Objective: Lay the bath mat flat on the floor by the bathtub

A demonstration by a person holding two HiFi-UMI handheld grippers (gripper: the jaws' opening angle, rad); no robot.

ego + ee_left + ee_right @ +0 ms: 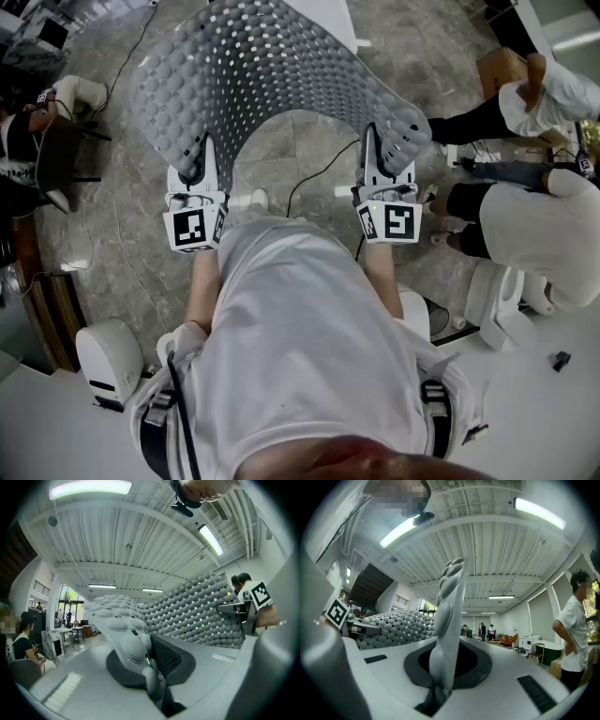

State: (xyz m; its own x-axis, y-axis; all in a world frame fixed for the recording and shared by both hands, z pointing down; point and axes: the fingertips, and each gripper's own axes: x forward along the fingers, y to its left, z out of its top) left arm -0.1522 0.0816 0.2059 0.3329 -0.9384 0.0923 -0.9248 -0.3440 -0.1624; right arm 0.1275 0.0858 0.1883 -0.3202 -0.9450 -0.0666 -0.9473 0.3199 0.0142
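Observation:
The bath mat (pixel 272 66) is a grey rubber sheet with rows of bumps and small holes. It hangs in the air over the marble floor and curves away from me. My left gripper (pixel 194 169) is shut on its near left corner, and my right gripper (pixel 386 157) is shut on its near right corner. In the left gripper view, the bumpy mat edge (pixel 124 630) runs up out of the closed left gripper (pixel 152 679). In the right gripper view, the mat edge (pixel 451 602) stands upright in the right gripper (pixel 439 681). The rest of the mat (pixel 393 625) sags to the left.
Two people (pixel 525 206) stand close on the right, near a white toilet (pixel 497 305). Another person (pixel 37 122) sits at the far left. Cables (pixel 314 178) trail over the floor under the mat. A cardboard box (pixel 502 66) lies at the upper right, and a white unit (pixel 108 361) stands at my lower left.

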